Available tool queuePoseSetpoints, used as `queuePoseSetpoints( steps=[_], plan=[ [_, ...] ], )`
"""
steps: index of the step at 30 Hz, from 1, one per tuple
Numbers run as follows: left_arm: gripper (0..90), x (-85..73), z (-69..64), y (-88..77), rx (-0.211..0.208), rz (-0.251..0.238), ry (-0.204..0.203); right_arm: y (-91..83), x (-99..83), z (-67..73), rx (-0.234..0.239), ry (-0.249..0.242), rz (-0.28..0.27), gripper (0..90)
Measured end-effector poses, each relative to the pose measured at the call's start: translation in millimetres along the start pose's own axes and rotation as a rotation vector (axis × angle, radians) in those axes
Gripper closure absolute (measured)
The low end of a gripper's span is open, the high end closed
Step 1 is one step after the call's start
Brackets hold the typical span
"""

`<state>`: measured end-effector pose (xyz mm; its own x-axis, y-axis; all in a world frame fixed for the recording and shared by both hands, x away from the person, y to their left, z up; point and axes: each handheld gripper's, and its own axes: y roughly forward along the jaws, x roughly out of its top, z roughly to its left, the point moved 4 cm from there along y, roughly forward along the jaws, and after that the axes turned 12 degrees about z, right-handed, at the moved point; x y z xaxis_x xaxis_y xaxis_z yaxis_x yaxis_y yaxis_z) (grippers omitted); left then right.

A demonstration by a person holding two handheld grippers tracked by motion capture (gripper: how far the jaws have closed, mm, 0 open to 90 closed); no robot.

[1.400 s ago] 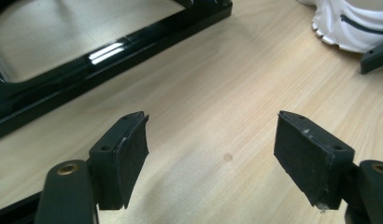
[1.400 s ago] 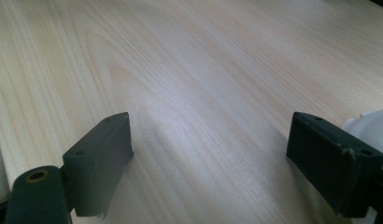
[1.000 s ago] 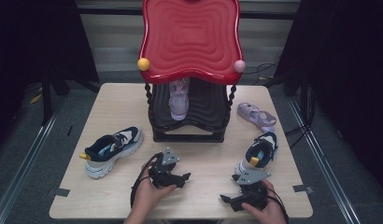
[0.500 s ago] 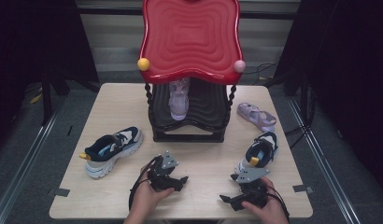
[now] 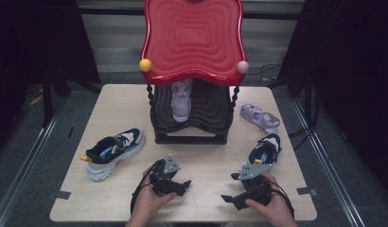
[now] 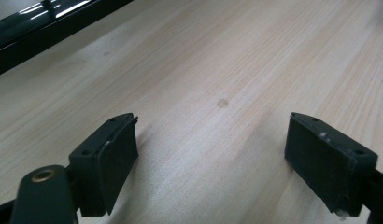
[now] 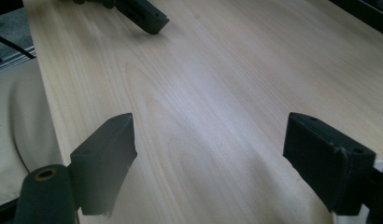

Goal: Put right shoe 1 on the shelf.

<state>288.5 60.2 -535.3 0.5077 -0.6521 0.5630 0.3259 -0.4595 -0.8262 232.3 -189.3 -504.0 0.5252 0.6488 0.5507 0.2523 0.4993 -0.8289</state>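
Near the table's (image 5: 111,101) front edge, our left hand-held gripper (image 5: 180,185) has just been opening, nothing between its jaws; our right hand-held gripper (image 5: 230,198) gapes wide, empty, beside the navy sneaker (image 5: 265,151).

Lilac shoe (image 5: 181,101) on stand (image 5: 192,135): heel hidden under red top (image 5: 192,40).

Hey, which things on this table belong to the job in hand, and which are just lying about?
Likely in the job: left gripper, jaws just opening, nothing between them; right gripper, open, empty; navy sneaker beside it; matching navy sneaker at the table's left.
Lying about: lilac sneaker on the shoe rack's black shelf; purple sandal right of the rack.
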Motion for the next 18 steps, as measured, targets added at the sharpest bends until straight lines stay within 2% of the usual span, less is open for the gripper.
queuePoseSetpoints(
  steps=[9,14,15,18],
  plan=[
    [15.1,0.3,-0.6,0.9,-0.008,-0.004,0.003,-15.3,20.0,-4.4,0.028,-0.021,0.018,14.9],
    [15.1,0.5,-0.7,1.0,-0.005,-0.006,0.004,-27.7,29.7,-14.2,0.080,-0.001,0.009,13.8],
    [14.9,0.6,-0.6,0.7,0.000,0.002,0.006,-30.5,32.4,-17.0,0.083,-0.001,0.014,13.8],
    [14.4,0.6,-0.5,0.7,0.003,0.004,0.008,-35.9,38.2,-23.9,0.043,-0.019,0.050,13.9]
  ],
)
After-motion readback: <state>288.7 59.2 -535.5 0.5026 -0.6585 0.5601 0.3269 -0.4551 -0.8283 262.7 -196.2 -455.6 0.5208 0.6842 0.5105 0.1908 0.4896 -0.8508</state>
